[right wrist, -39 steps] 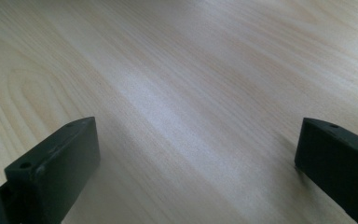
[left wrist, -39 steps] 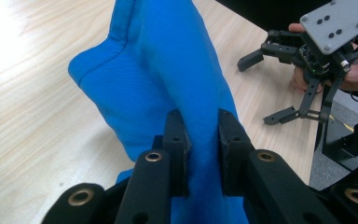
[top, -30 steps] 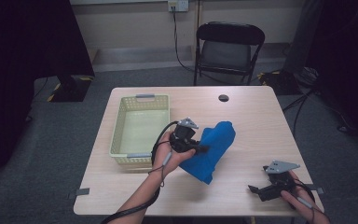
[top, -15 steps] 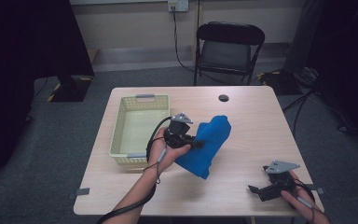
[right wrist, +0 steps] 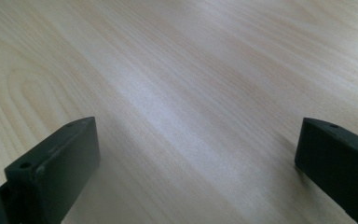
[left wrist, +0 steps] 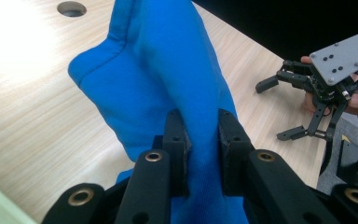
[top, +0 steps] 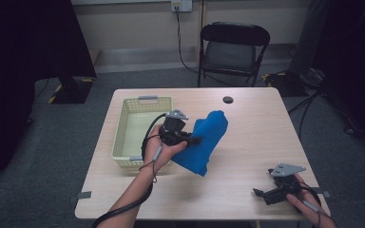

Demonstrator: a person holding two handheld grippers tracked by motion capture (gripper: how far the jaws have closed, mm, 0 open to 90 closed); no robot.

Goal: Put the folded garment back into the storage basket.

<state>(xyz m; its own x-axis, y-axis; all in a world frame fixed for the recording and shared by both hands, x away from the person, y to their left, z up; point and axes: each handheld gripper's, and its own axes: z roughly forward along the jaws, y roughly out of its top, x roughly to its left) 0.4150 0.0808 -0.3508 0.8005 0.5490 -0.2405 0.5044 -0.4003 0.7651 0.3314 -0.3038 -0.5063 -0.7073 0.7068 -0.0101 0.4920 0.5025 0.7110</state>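
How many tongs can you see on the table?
2. The left tongs, mid-table beside the yellow basket, are shut on the blue cloth. The right tongs sit open near the table's front right corner. None seem hidden.

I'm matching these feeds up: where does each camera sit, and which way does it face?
High view: above the person's side, facing forward and down on the table, basket and chair; both forearms and tongs show.
Left gripper view: on the left tongs, looking along jaws shut on the blue cloth, with the right tongs beyond.
Right gripper view: on the right tongs, jaws open, facing bare tabletop.
High and left gripper views share the cloth and right tongs.
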